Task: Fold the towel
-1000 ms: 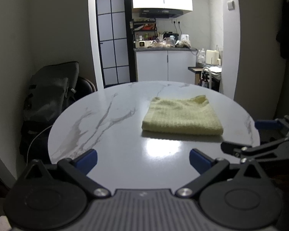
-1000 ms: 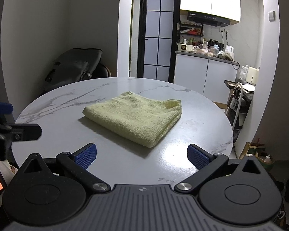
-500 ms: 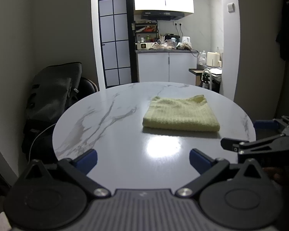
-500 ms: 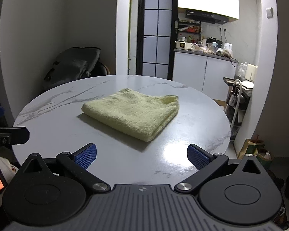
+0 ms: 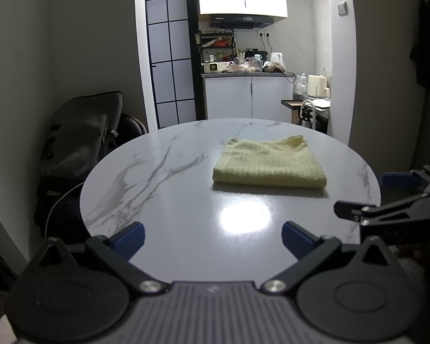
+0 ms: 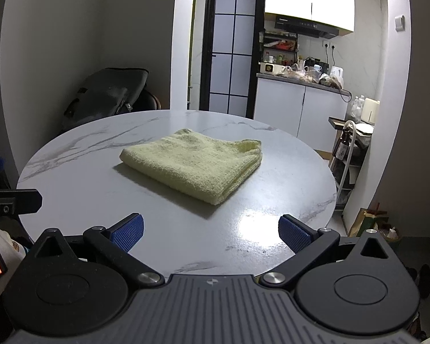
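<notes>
A pale yellow towel [image 5: 269,163] lies folded into a thick square on the round white marble table [image 5: 163,195]; the right wrist view shows the same towel [image 6: 195,163] with its stacked edges toward the right. My left gripper [image 5: 213,238] stands open over the table's near edge, well short of the towel, nothing between its blue pads. My right gripper [image 6: 210,233] is open too, also back at the near rim and empty. Each gripper shows at the side of the other's view.
A dark bag [image 5: 83,137] rests on a chair at the table's far left. Behind the table are a black-framed glass door [image 5: 169,68], white kitchen cabinets [image 5: 249,97] and a small cart [image 6: 349,149] at the right. A wall rises close on the left.
Both grippers have drawn back and risen away from the table, so the towel looks smaller and farther off. The towel itself has not moved.
</notes>
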`<state>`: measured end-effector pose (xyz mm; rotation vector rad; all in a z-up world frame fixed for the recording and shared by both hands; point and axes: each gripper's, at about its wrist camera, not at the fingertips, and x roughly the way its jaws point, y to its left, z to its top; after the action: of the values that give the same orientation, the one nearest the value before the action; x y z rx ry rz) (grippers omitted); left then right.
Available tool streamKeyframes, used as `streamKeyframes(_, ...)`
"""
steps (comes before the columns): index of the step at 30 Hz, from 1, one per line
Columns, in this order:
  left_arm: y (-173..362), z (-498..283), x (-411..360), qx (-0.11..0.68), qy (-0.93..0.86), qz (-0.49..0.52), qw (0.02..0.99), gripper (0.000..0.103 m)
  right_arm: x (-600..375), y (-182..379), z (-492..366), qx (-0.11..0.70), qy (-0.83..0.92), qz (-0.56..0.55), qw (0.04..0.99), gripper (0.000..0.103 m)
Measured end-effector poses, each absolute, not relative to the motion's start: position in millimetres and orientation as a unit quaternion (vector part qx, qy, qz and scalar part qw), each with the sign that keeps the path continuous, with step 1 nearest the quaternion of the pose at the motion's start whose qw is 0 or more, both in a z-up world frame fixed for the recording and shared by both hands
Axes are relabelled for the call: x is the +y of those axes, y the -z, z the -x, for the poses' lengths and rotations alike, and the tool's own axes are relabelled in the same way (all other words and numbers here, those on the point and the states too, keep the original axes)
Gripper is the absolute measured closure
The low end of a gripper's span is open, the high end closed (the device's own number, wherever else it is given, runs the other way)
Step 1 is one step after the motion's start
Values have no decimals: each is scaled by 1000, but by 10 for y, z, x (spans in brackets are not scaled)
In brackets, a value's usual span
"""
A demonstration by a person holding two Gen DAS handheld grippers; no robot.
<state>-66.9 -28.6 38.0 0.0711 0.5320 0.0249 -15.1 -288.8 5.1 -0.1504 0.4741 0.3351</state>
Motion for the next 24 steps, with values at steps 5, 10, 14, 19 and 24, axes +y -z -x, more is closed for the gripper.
streamKeyframes(5, -354, 635, -274, 270, -10, -42, 962, 0, -2867, -46, 152, 232, -167, 81, 955, 1)
streamKeyframes(10, -315, 577, -247, 277, -1, -29, 960, 0, -2869, -48, 154, 231, -169, 81, 955, 1)
streamKeyframes(14, -284, 529, -250, 278, 3, -29, 960, 0, -2838, -45, 163, 229, -169, 93, 954, 1)
streamKeyframes(19, -265, 491, -239, 279, 8, -30, 960, 0, -2833, -50, 142, 229, -172, 96, 953, 1)
streamKeyframes(24, -253, 481, -243, 277, 15, -39, 960, 0, -2889, -63, 118, 230, -183, 77, 953, 1)
